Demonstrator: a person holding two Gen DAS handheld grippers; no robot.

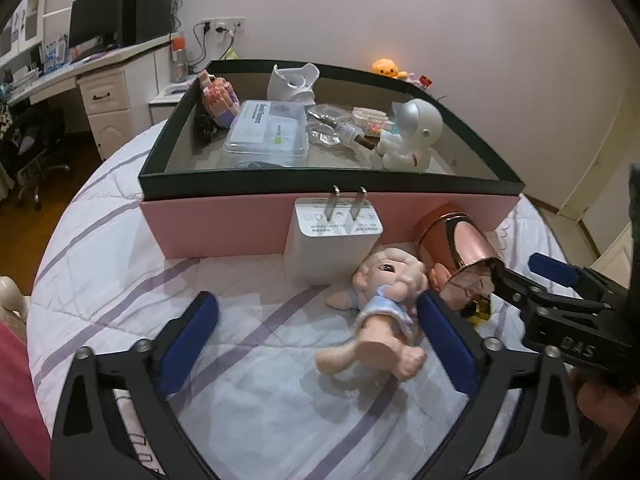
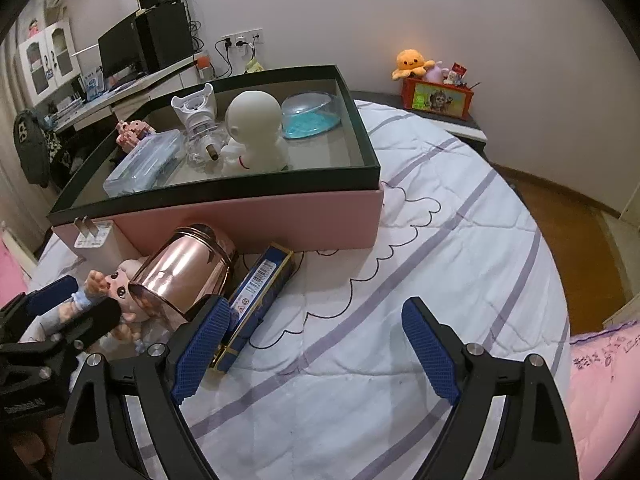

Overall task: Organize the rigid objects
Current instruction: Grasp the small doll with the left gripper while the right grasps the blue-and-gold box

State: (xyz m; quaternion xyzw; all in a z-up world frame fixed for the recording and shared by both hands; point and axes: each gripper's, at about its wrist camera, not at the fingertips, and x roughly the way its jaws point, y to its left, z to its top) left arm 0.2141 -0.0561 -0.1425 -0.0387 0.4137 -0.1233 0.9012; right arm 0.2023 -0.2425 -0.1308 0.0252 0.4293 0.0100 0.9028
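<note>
My left gripper (image 1: 316, 340) is open over the striped quilt. A small doll (image 1: 384, 312) lies between its fingers, close against the right pad (image 1: 444, 340) and far from the left one. Behind the doll a white plug charger (image 1: 332, 240) stands against the pink box (image 1: 224, 224), next to a rose-gold cup (image 1: 460, 248) on its side. My right gripper (image 2: 316, 344) is open with only quilt between its fingers. A long blue box (image 2: 256, 292) lies by its left finger (image 2: 204, 344), beside the cup (image 2: 184, 272). Each gripper shows in the other's view: right gripper (image 1: 528, 274), left gripper (image 2: 76, 304).
The pink box has a dark rim (image 2: 280, 178) and holds a white astronaut figure (image 1: 412, 136), a clear plastic case (image 1: 268, 132), a brick model (image 1: 218, 100) and a blue-tinted bowl (image 2: 310, 116). A desk with a monitor (image 1: 96, 24) stands at back left. Bare quilt (image 2: 440, 248) stretches right.
</note>
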